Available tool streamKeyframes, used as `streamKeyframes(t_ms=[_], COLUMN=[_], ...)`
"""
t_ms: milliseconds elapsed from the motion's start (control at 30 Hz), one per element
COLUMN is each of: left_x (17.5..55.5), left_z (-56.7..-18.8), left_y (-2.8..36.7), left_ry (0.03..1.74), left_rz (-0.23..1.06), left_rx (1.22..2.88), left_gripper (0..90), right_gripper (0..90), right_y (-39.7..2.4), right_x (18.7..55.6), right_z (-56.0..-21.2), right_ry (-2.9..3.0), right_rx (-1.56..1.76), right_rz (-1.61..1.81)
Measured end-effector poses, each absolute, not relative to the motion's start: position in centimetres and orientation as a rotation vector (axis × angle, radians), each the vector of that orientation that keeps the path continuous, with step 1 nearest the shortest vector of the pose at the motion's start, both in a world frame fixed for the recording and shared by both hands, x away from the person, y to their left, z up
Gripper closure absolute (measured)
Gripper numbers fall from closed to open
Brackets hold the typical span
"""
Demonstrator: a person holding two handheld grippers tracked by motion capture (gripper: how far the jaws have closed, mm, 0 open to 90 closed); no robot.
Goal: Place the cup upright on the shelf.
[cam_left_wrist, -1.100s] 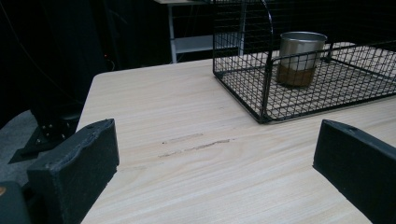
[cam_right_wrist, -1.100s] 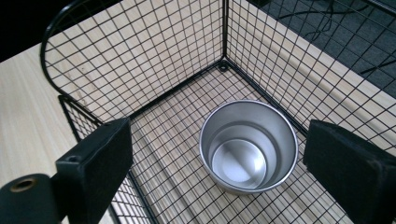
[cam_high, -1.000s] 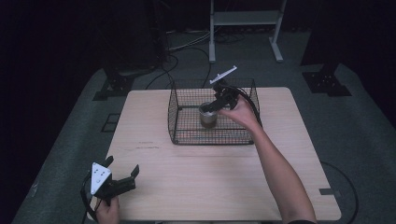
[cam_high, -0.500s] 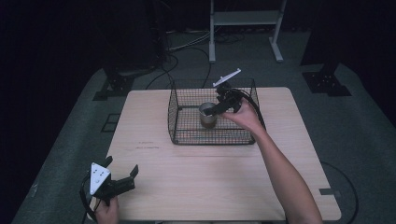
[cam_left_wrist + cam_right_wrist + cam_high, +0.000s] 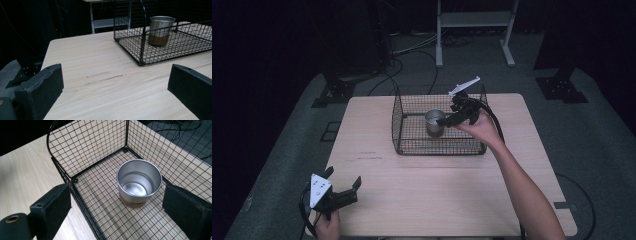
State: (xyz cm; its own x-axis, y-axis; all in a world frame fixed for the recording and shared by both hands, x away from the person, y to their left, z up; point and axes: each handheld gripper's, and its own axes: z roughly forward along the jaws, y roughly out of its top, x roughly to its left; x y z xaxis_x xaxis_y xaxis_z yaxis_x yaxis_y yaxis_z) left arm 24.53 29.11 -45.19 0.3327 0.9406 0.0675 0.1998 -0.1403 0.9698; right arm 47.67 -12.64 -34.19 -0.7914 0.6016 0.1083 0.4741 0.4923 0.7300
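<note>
Right gripper view shows me my right gripper (image 5: pixel 116 212) with its two black jaws standing apart, one at the lower left and one at the lower right of the frame, and nothing is pressed between them. Between the jaws and a little above, I see the metal cup (image 5: pixel 139 180), upright and empty, standing on the floor of the wire basket (image 5: pixel 85 152), near the corner at the upper middle of the frame. In the high view the right gripper (image 5: pixel 443 121) hangs over the basket (image 5: pixel 409 127) just at the right of the cup (image 5: pixel 434 121), in the centre of the frame. My left gripper (image 5: pixel 343 185) rests at the lower left, its jaws also apart and empty, well apart from the basket, above the wooden table (image 5: pixel 447 195).
</note>
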Motion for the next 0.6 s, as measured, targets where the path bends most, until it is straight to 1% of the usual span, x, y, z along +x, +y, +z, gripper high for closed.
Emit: streamKeyframes(t_ms=[600], left_x=[24.6], left_z=[-45.2], left_y=[28.9], left_ry=[1.057], left_rz=[0.918], left_rx=[1.595], left_gripper=[0.0], right_gripper=[7.9], right_y=[-15.9], right_x=[44.9], right_z=[-34.9], right_ry=[2.562], right_rx=[0.94], right_rz=[1.205])
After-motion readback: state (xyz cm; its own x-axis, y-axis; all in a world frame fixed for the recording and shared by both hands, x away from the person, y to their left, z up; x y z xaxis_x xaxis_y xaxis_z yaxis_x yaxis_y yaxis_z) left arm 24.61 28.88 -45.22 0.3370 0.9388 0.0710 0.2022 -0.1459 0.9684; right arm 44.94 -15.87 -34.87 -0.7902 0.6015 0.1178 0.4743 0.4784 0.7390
